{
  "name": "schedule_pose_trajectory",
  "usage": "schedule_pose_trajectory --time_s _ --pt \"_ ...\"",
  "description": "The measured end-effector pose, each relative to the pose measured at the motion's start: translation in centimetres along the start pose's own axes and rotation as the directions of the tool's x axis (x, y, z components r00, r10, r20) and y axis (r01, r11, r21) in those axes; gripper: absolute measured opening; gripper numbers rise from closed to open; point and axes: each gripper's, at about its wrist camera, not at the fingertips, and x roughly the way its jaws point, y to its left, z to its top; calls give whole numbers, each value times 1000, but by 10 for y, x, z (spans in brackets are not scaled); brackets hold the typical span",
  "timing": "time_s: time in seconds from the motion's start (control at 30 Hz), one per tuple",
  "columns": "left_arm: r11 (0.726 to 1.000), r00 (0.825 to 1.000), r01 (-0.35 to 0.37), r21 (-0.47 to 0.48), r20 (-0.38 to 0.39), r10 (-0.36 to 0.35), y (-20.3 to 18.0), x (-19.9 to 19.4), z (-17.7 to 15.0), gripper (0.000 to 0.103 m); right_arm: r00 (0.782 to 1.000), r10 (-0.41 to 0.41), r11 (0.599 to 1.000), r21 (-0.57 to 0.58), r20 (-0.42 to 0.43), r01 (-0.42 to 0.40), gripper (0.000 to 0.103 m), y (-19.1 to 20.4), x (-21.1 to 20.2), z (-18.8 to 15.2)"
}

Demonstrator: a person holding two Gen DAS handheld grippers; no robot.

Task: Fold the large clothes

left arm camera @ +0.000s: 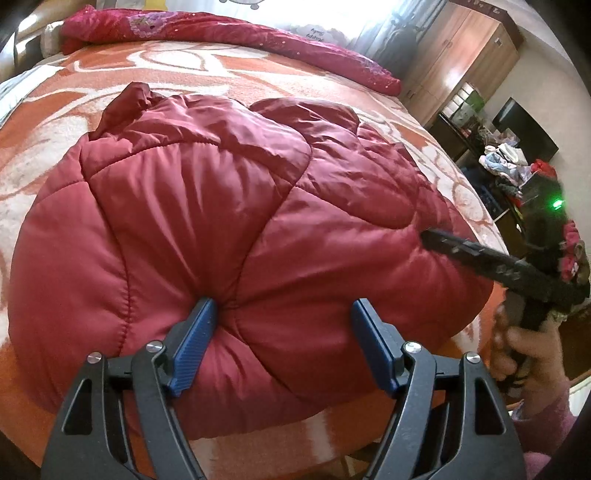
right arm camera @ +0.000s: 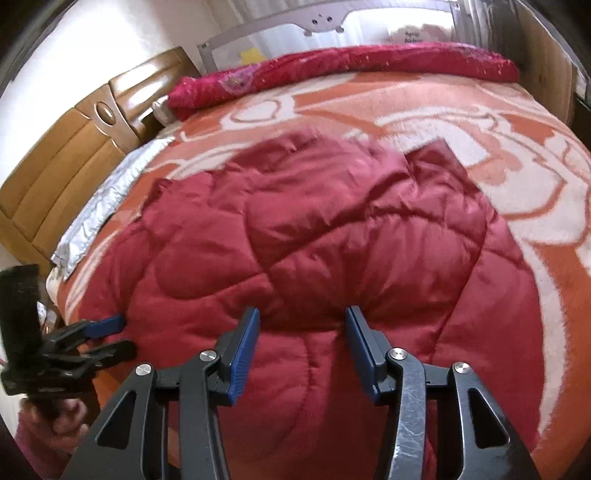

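A dark red quilted jacket (left arm camera: 221,203) lies bunched and puffy on the bed's orange and white blanket (left arm camera: 221,70). In the left wrist view my left gripper (left arm camera: 283,308) stands wide at the jacket's near edge. A thick bulge of fabric fills the gap, and both blue pads press into it. My right gripper (left arm camera: 428,236) comes in from the right, one dark finger dug into the jacket. In the right wrist view the right gripper (right arm camera: 301,319) pinches a puckered fold of the jacket (right arm camera: 332,229) between its pads. The left gripper (right arm camera: 118,336) shows at the jacket's left edge.
A rolled red patterned blanket (right arm camera: 369,59) lies along the far side of the bed, before a grey bed rail (right arm camera: 325,18). A wooden headboard (right arm camera: 66,166) stands on the left. Past the bed's right edge are a wardrobe (left arm camera: 461,48) and a cluttered shelf (left arm camera: 506,158). A person's hand (left arm camera: 532,354) holds the right gripper.
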Motion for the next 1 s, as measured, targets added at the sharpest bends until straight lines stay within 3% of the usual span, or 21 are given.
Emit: schedule_pose_trajectory --time_s 0.27,0.53,0.7,0.8,1.0 --pt "1000 1000 4 3 1 -4 0 1 0 75 999 26 1000 15 33 -26 47 -15 11 -13" --pt "996 998 48 -75 32 -45 8 -27 5 75 999 25 1000 15 45 -25 47 -15 11 -15" --pt "992 991 -106 -60 77 111 9 -41 5 75 999 15 999 29 46 -16 47 -15 5 -12" --pt "974 975 -222 -42 23 223 15 -24 5 75 998 -41 999 -1 53 41 49 0 -7 -10" --pt "957 957 -288 14 29 288 7 -10 2 77 988 -141 980 -136 60 148 50 23 -13 -25"
